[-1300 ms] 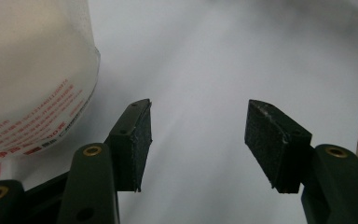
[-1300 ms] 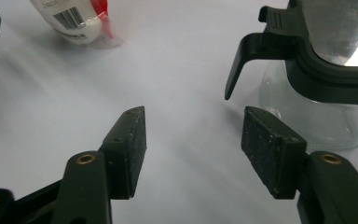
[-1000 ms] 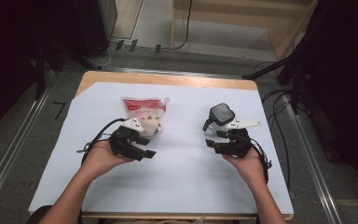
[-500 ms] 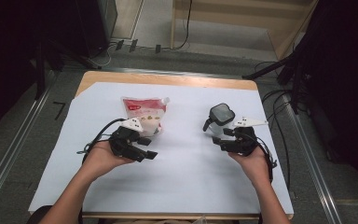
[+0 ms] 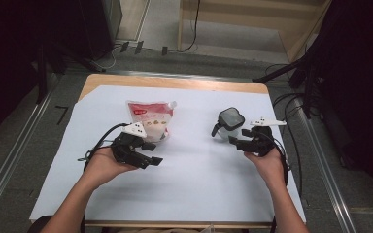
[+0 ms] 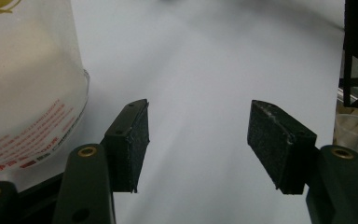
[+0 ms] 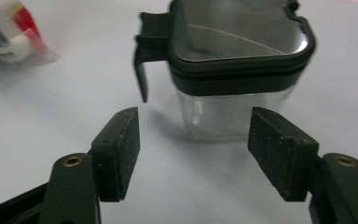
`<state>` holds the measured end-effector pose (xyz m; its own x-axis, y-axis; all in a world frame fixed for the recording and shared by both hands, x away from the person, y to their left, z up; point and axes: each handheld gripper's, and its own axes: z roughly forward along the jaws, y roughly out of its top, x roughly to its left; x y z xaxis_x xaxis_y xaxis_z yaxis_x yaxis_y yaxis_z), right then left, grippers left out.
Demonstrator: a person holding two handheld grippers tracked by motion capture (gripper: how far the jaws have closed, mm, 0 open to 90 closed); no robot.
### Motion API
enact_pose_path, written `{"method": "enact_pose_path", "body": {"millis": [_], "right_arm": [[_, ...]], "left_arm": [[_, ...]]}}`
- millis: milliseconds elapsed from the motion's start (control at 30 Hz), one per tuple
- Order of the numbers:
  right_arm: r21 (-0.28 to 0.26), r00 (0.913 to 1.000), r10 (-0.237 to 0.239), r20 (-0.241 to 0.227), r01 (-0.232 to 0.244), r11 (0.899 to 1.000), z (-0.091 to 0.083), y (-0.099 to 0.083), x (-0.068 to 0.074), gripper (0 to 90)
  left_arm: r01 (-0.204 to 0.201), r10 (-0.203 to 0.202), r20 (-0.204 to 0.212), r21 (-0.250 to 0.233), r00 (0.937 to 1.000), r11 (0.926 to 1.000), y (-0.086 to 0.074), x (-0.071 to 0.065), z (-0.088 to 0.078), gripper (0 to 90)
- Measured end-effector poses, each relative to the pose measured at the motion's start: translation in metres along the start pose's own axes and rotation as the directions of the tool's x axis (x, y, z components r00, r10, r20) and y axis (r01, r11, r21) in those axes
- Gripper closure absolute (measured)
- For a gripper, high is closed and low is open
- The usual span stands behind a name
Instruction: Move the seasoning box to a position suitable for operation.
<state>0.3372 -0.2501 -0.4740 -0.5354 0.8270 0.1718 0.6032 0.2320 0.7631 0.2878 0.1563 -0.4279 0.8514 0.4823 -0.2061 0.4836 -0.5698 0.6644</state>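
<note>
- We are holding the right gripper [image 5: 234, 139] just short of the jar [image 5: 229, 123], its jaws apart with nothing between them; they have just been opening wider, we judge to clear the jar's clear body.
- In the right gripper view the jar [image 7: 235, 70] is standing upright just beyond the pads [image 7: 123, 149], black lid on, its lid tab hanging at the left side; the gripper is looking lined up on the glass below the lid.
- We are resting the left gripper [image 5: 148, 155] beside the pouch [image 5: 149, 119], jaws apart and empty, pointing across the bare counter [image 5: 199, 189].
- In the left gripper view the pouch [image 6: 25, 84] is sitting just left of the left pad [image 6: 135, 144], probably kept close so it can be taken once the jar is dealt with.
- Pouch and jar are sitting well apart on the far half of the counter, one before each hand.
- The counter is carrying a white sheet over a wooden top, whose far edge is showing.
- Around it, dark stands, cables and a grey floor are showing, with pale wooden furniture behind.
</note>
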Motion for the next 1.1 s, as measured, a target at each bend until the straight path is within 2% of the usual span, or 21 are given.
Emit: {"method": "enact_pose_path", "body": {"millis": [133, 233, 267, 300, 400, 433, 533, 667, 733, 767, 833, 933, 1067, 1100], "right_arm": [[0.004, 0.9991, 0.039, 0.014, -0.039, 0.999, 0.005, 0.0, -0.008, 25.5], [-0.008, 0.9988, 0.03, 0.037, -0.03, 1.0, 0.009, 0.0, -0.009, 18.1], [-0.008, 0.9988, 0.03, 0.037, -0.03, 1.0, 0.009, 0.0, -0.009, 18.1], [-0.006, 0.9989, 0.033, 0.033, -0.033, 0.999, 0.012, 0.001, -0.01, 13.6], [-0.007, 0.9991, 0.027, 0.034, -0.027, 1.0, 0.015, 0.001, -0.01, 13.2], [-0.017, 0.9992, 0.029, 0.027, -0.029, 0.999, 0.017, 0.001, -0.011, 10.5], [-0.019, 0.9995, 0.019, 0.027, -0.019, 1.0, 0.021, 0.001, -0.013, 10.0], [-0.004, 0.9985, 0.003, 0.054, -0.003, 1.0, 0.03, 0.002, -0.015, 10.0], [-0.003, 0.9981, 0.004, 0.061, -0.004, 1.0, 0.034, 0.002, -0.016, 10.0], [-0.003, 0.9979, 0.02, 0.062, -0.02, 1.0, 0.039, 0.003, -0.017, 10.0], [0.003, 0.9979, 0.006, 0.064, -0.007, 1.0, 0.044, 0.004, -0.018, 10.2], [-0.006, 0.9987, 0.003, 0.051, -0.003, 1.0, 0.051, 0.003, -0.02, 10.1], [-0.012, 0.9983, -0.021, 0.054, 0.022, 1.0, 0.057, 0.003, -0.02, 10.5], [-0.025, 0.9989, -0.02, 0.042, 0.021, 0.999, 0.06, 0.004, -0.019, 10.9]], "left_arm": [[0.007, -0.006, -0.014, 0.008, 0.9999, 1.0, -0.003, 0.0, -0.001, 39.8], [0.009, -0.009, -0.019, 0.009, 0.9998, 0.9999, -0.004, -0.001, -0.002, 39.8], [0.009, -0.009, -0.019, 0.009, 0.9998, 0.9999, -0.004, -0.001, -0.002, 39.8], [0.008, -0.008, -0.024, 0.011, 0.9997, 0.9999, -0.004, -0.001, -0.002, 39.8], [0.005, -0.005, -0.026, 0.018, 0.9997, 0.9998, -0.004, -0.001, -0.003, 39.8], [0.006, -0.006, -0.03, 0.02, 0.9995, 0.9998, -0.005, -0.001, -0.003, 39.8], [0.008, -0.008, -0.033, 0.017, 0.9994, 0.9998, -0.005, -0.001, -0.003, 39.8], [0.002, -0.001, -0.037, 0.018, 0.9993, 0.9998, -0.005, -0.001, -0.003, 40.3], [0.002, -0.001, -0.036, 0.016, 0.9993, 0.9999, -0.005, -0.001, -0.003, 40.3], [0.001, 0.0, -0.036, 0.016, 0.9994, 0.9999, -0.005, -0.001, -0.003, 40.3], [0.003, -0.002, -0.033, 0.019, 0.9995, 0.9998, -0.005, -0.001, -0.003, 40.3], [0.006, -0.006, -0.027, 0.003, 0.9996, 1.0, -0.005, -0.002, -0.003, 40.3], [0.007, -0.007, -0.029, 0.006, 0.9996, 1.0, -0.005, -0.003, -0.003, 40.3], [0.005, -0.005, -0.028, 0.01, 0.9996, 0.9999, -0.005, -0.003, -0.002, 40.3]]}}
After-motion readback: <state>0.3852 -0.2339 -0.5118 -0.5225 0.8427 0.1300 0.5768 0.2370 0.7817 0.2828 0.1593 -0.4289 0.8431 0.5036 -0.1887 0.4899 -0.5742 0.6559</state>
